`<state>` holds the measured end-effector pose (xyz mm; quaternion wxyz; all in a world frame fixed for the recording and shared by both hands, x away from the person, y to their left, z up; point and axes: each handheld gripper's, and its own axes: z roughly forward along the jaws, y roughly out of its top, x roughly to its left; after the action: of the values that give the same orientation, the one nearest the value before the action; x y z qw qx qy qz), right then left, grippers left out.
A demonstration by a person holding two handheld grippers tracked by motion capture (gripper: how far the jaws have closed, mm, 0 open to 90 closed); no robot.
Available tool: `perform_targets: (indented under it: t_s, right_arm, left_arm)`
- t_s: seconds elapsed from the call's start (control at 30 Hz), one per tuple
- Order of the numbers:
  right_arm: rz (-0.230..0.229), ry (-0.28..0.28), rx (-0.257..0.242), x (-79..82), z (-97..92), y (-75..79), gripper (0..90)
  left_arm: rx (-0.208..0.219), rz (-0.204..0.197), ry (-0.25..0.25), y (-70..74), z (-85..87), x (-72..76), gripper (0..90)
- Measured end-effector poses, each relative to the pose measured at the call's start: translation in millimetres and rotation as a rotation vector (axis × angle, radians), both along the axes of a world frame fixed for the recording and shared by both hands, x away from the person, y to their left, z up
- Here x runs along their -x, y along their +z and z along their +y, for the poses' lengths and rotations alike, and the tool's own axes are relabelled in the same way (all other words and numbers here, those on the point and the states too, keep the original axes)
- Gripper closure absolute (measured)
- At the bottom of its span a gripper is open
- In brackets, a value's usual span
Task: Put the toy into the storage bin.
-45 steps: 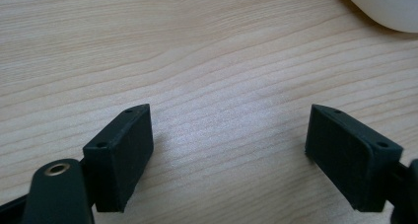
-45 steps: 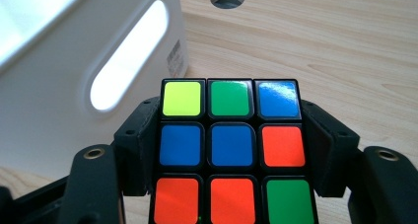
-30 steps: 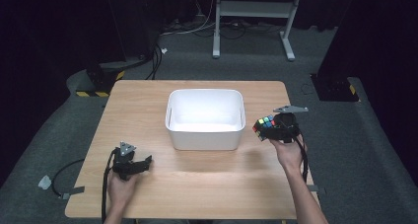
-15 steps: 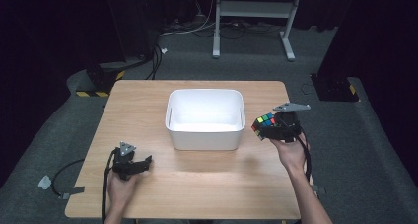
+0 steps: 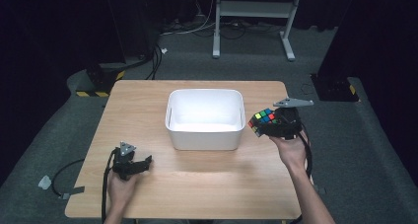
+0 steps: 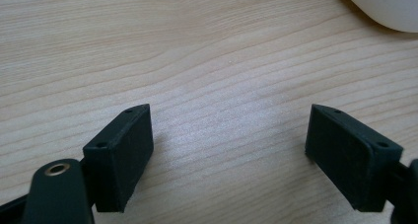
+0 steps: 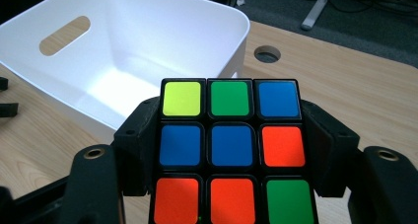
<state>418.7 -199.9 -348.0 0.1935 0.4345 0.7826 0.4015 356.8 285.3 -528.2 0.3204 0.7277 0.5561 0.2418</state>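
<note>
Right gripper (image 5: 266, 125): pinches the puzzle cube (image 5: 261, 121) between its two black jaws, one pad pressed on each side face; held off the surface (image 5: 197, 184), just beside the right wall of the white bin (image 5: 205, 139).
Puzzle cube: in the right gripper view (image 7: 231, 150) its facing side reads yellow, green, blue along the top row, blue, blue, orange across the middle, orange, orange, green along the bottom; it sits square between the jaws.
White bin: stands near the middle of the surface, open side up, with an oval handle slot (image 7: 64, 35) in one end wall; its inside is bare white.
Left gripper (image 5: 140, 163): low at the near left part of the surface, well apart from the bin, jaws spread wide with only wood grain between them in the left gripper view (image 6: 229, 155).
Surface: light wood, with a round cable hole (image 7: 266, 54) beyond the bin's corner.
Hands: the left hand (image 5: 121, 187) and the right hand (image 5: 292, 150) each grasp their gripper from behind.
</note>
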Motion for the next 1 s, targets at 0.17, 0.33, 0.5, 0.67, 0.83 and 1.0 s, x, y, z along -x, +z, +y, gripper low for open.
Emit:
perform_targets:
  t_s: [0.17,0.33,0.5,0.67,0.83,1.0]
  right_arm:
    - [-0.002,0.011,-0.003,1.0,2.8,8.2,34.0]
    - [-0.018,0.021,-0.003,3.1,6.3,15.3,33.9]
    - [-0.014,0.029,-0.006,3.0,10.5,19.3,33.9]
    - [-0.014,0.043,-0.011,0.8,18.0,22.5,33.9]
    - [-0.014,0.069,-0.001,-2.2,30.1,25.7,33.9]
    - [-0.019,0.095,0.014,-5.0,42.4,30.0,33.9]
  left_arm:
    - [0.001,0.001,0.0,0.0,-0.1,0.0,18.3]
    - [0.001,0.0,0.001,-0.1,-0.2,0.1,18.3]
    - [0.001,0.0,0.001,0.0,-0.1,0.1,18.3]
    - [0.002,0.0,0.0,0.0,-0.1,0.0,18.3]
    - [0.001,0.0,0.0,0.0,0.0,0.0,18.3]
    - [0.001,0.0,0.0,0.0,0.0,0.0,18.4]
